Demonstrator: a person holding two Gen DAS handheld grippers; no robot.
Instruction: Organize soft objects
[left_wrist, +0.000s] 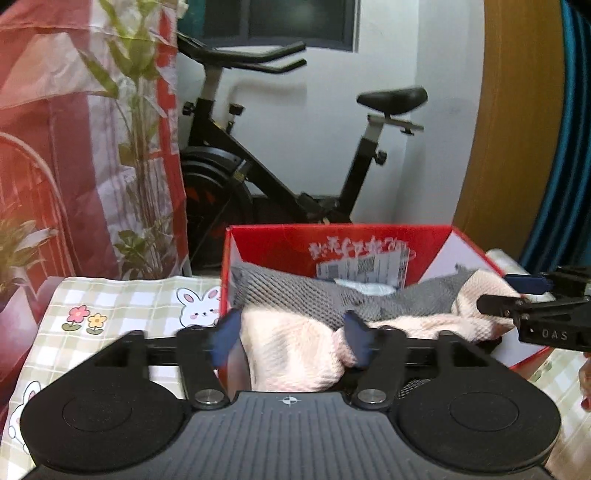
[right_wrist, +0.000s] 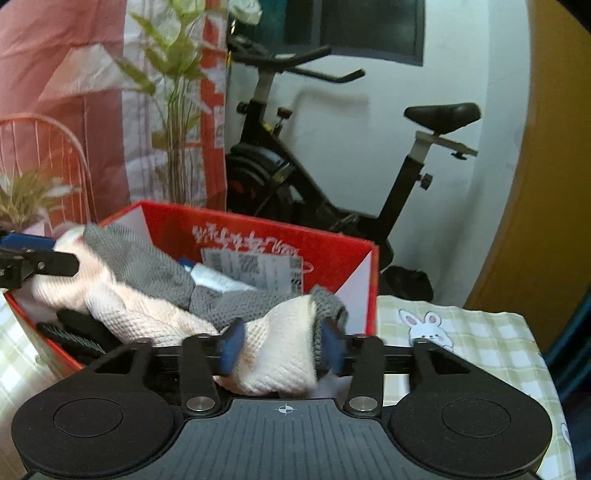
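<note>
Left wrist view: left tongs clamped on cream waffle-knit towel at red cardboard box, checked bunny tablecloth covering desk, exercise bike against white wall; right wrist view: right tongs clamped on the same towel's other end, grey towel in box.

**The room beyond my jaws**

Ahead of me a black exercise bike stands against a white wall, with a dark window above its handlebars. To my left hangs a red and white curtain, with tall green plant stems in front of it. A wooden panel curves down my right side. The worktop wears a green checked cloth printed with rabbits and flowers. The light is soft and even.
</note>
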